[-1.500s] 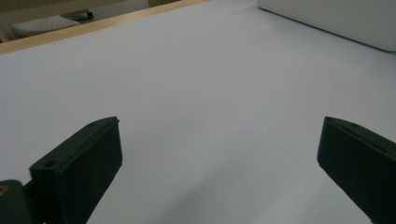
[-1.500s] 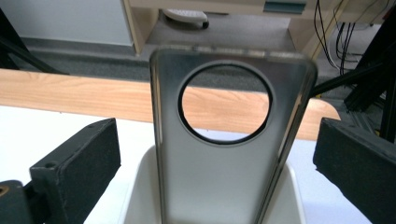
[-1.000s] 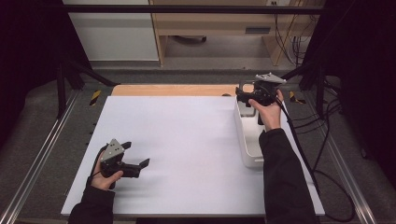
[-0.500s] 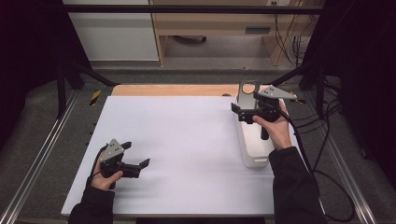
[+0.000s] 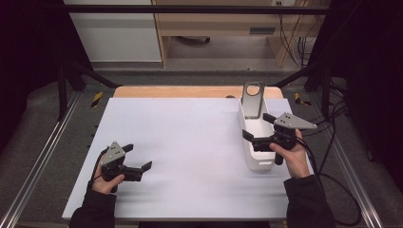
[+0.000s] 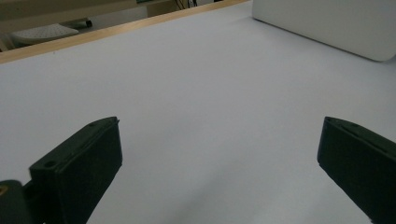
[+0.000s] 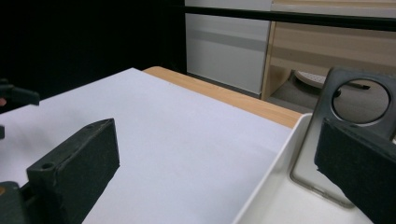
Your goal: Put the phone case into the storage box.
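While jaws gape, grey plate (image 5: pixel 253 99) base hidden in white bin (image 5: pixel 250 156).

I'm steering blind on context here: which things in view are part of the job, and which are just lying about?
Part of the job:
white bin
grey metal plate with a round hole, leaning upright at the bin's far end
right gripper, open over the bin

Lying about or idle:
left gripper, open, resting on the white table sheet
cables beside the table
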